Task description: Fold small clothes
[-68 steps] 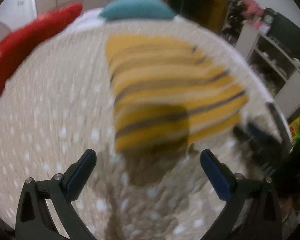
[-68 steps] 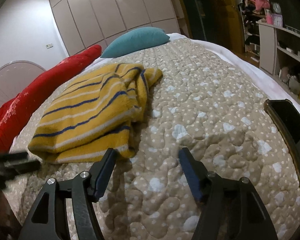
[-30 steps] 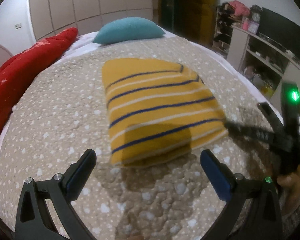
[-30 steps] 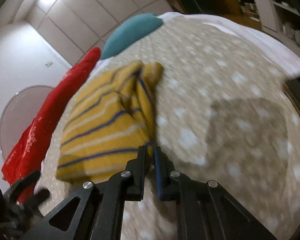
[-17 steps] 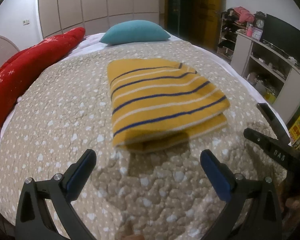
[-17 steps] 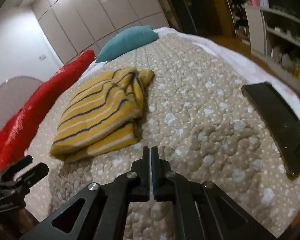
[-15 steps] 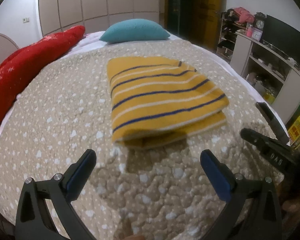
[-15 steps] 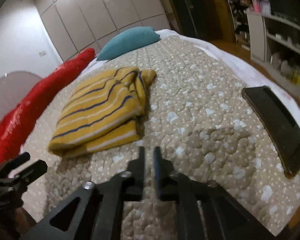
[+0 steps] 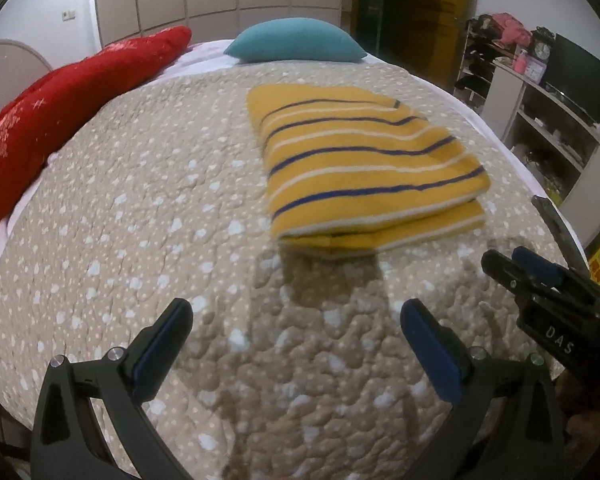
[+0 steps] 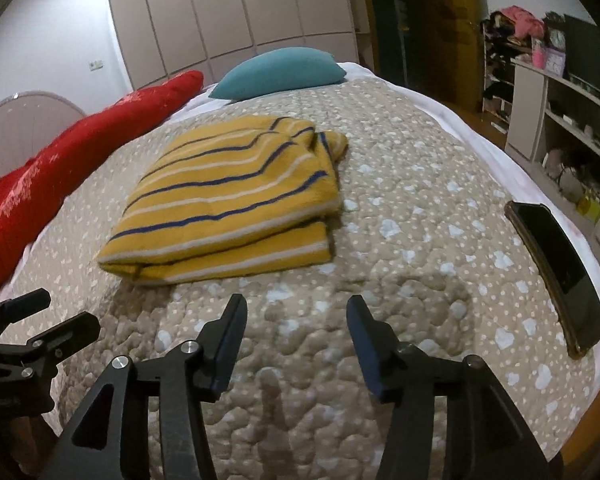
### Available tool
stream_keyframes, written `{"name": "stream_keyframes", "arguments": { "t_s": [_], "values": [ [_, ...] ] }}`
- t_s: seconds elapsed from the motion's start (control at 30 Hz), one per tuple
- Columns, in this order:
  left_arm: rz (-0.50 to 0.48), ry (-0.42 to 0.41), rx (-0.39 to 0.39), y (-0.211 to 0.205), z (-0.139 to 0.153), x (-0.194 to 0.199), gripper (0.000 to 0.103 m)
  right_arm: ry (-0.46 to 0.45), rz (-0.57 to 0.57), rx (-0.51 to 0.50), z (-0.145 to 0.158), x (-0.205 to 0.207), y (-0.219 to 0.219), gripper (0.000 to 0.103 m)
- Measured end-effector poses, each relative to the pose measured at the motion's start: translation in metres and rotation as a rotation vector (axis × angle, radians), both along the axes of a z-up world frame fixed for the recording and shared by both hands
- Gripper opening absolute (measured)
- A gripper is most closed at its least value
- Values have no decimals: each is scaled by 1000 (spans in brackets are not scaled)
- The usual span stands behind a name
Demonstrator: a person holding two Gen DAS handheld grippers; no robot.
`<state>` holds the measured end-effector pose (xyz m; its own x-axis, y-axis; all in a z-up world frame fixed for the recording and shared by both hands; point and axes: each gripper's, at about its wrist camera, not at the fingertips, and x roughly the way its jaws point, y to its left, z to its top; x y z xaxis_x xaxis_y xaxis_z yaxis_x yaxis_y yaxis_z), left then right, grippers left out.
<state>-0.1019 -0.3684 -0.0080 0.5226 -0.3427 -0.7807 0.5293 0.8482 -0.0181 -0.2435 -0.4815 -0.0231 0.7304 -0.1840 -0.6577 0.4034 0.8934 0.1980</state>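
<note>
The yellow striped sweater (image 10: 228,200) lies folded into a thick rectangle on the quilted bedspread (image 10: 400,240), about midway across the bed and nearer its foot than the teal pillow (image 10: 278,72) at the head. A red blanket (image 10: 60,160) runs along the left edge of the bed, and a dark phone (image 10: 556,272) rests near the right edge, well apart from the sweater.

The left gripper (image 9: 296,344) hovers over bare quilt just short of the sweater's near edge, its jaws spread wide with nothing between them. The right gripper (image 10: 296,340) is likewise over bare quilt on the near side, its jaws opening and empty.

The fold looks close to done, so the step in hand is probably a release and tidy-up. The top layer sits a little askew on the bottom one: a strip of the lower layer shows along the near edge, and at the far right corner a bunched collar or sleeve end (image 10: 328,140) pokes out past the rectangle. To finish well, that loose end should be tucked under or flattened, and the near edges squared by nudging the top layer rather than pinching it, since the knit is soft and a deep grip would drag both layers and undo the fold. Each gripper should stay low and clear of the other, and the right one away from the phone.
</note>
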Motion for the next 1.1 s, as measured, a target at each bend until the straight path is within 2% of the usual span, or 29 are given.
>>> {"name": "stream_keyframes", "arguments": {
  "t_s": [0.47,1.1],
  "values": [
    [47,71,-47,38,-11,14,103,58,55,-84,6,22,35,67],
    [115,131,-73,84,-24,24,103,98,134,-152,10,57,78,73]
  ]
}}
